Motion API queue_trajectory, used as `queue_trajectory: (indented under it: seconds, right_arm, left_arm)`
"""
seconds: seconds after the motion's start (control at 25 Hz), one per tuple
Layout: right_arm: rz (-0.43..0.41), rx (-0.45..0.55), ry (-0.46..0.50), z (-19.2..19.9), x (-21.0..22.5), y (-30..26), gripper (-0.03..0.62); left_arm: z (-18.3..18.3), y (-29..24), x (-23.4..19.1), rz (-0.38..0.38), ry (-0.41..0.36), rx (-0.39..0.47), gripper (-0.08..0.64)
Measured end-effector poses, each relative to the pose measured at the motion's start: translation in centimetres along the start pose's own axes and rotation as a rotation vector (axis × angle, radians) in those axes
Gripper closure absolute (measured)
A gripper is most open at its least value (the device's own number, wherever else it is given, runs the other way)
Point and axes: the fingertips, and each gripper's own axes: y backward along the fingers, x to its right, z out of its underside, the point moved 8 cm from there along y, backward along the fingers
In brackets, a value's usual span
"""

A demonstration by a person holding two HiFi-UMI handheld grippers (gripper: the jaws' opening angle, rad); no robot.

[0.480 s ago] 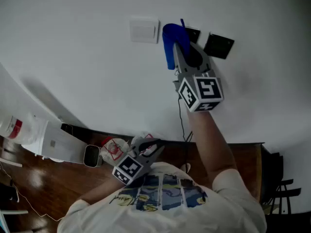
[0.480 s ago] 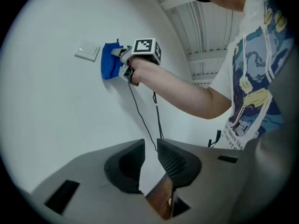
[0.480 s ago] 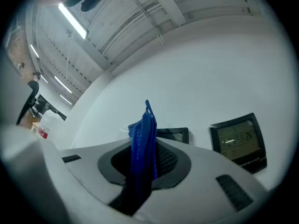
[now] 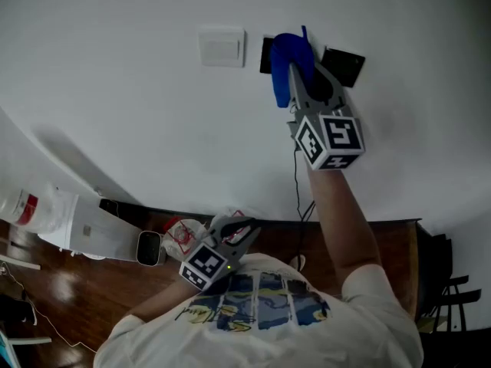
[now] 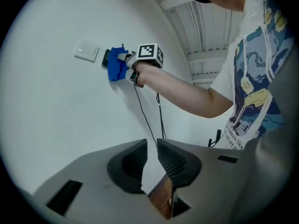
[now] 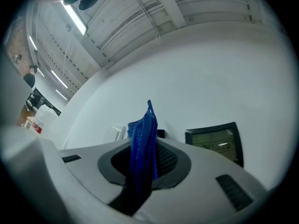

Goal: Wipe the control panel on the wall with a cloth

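My right gripper [image 4: 301, 73] is raised to the white wall, shut on a blue cloth [image 4: 287, 61]. The cloth is pressed over a black control panel [image 4: 265, 54], of which only the left edge shows. A second black panel [image 4: 343, 66] hangs just to the right. In the right gripper view the cloth [image 6: 144, 136] stands up between the jaws, with the lit panel [image 6: 216, 141] beside it. My left gripper [image 4: 234, 232] hangs low by my torso. Its jaws [image 5: 149, 148] are nearly together with nothing between them. From the left gripper view, the cloth [image 5: 114, 69] shows against the wall.
A white switch plate [image 4: 222, 47] sits left of the panels. A thin cable [image 4: 298, 182] runs down the wall below them. At lower left are a white appliance [image 4: 84, 232], a bag with red print [image 4: 180, 236] and wooden floor [image 4: 69, 297]. A dark chair [image 4: 445, 297] stands lower right.
My right gripper has slid the cloth to the right and slightly up across the panel, uncovering the panel's left edge. The left gripper has stayed put.
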Motion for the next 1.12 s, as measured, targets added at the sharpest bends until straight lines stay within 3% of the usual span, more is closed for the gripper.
queue_trajectory:
  seconds: [1.12]
  right_arm:
    - [0.173, -0.008, 0.027, -0.4, 8.6, 5.5, 0.500]
  left_arm:
    - [-0.7, -3.6, 1.5, 0.082, -0.007, -0.024, 0.503]
